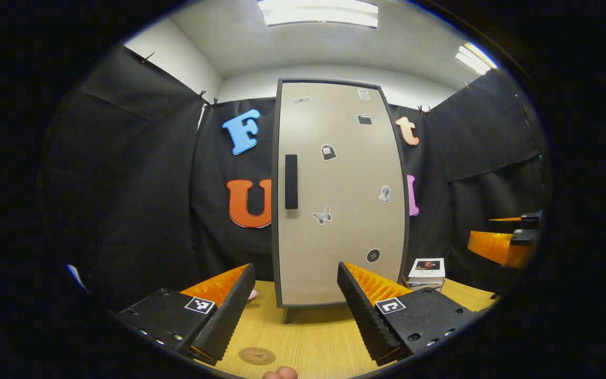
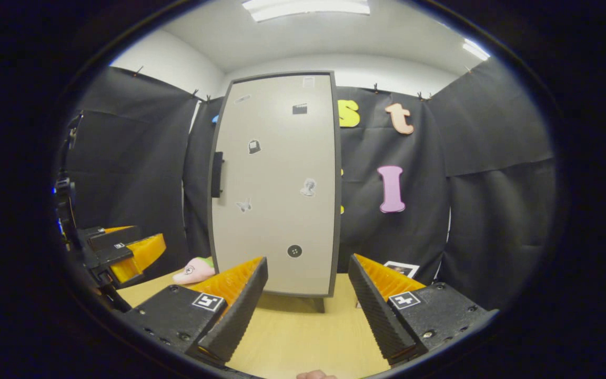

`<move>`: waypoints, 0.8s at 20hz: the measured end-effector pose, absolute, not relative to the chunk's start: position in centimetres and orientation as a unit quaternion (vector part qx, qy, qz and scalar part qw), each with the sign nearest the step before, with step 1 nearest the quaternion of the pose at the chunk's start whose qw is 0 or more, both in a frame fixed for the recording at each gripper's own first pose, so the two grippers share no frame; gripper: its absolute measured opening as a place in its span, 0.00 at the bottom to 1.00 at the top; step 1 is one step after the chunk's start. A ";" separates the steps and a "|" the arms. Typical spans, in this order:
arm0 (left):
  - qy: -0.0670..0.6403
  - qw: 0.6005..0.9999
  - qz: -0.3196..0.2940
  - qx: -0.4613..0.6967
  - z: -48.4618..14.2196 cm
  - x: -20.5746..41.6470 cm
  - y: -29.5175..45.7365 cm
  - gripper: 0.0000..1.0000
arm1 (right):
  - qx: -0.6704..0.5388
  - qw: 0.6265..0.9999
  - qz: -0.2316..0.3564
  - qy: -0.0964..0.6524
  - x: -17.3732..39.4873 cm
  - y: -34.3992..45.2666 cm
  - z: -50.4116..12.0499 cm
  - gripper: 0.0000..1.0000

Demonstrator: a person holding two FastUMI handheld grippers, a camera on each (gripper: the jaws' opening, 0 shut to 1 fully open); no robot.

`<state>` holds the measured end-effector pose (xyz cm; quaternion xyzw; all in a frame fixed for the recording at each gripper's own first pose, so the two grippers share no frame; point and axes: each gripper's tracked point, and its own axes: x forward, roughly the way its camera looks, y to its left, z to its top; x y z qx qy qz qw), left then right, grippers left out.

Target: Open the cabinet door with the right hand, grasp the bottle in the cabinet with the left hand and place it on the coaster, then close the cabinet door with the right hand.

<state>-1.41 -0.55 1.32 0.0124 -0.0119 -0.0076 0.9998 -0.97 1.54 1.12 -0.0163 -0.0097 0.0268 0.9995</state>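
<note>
A tall beige cabinet [image 1: 340, 195] with a dark frame stands on the wooden table, its door shut and dotted with small stickers. A black vertical handle [image 1: 291, 181] sits near the door's left edge; in the right gripper view the handle [image 2: 218, 174] shows on the cabinet [image 2: 276, 184] from the side. A round brown coaster [image 1: 256, 356] lies on the table near my left gripper [image 1: 295, 308], which is open and holds nothing. My right gripper [image 2: 308, 302] is open too, a short way in front of the cabinet. The bottle is hidden behind the door.
A small white box [image 1: 426, 269] with a picture on it lies right of the cabinet. A pink soft toy [image 2: 194, 270] lies to the cabinet's left. The other gripper [image 1: 505, 239] hangs at the right edge of the left gripper view, and the left one [image 2: 119, 250] at the left edge of the right gripper view.
</note>
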 end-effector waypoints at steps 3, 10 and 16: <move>-0.011 1.000 -0.010 0.010 1.2 -1.9 -0.9 0.95 | -0.014 0.998 0.053 -0.014 0.0 3.1 2.6 0.99; -0.001 1.000 -0.013 0.012 0.4 -3.3 -0.9 0.95 | -0.012 0.990 0.137 -0.024 6.4 9.4 8.1 0.99; 0.011 1.000 -0.017 0.022 -0.7 -4.4 -1.2 0.95 | -0.020 0.979 0.203 -0.026 12.7 17.5 10.5 0.99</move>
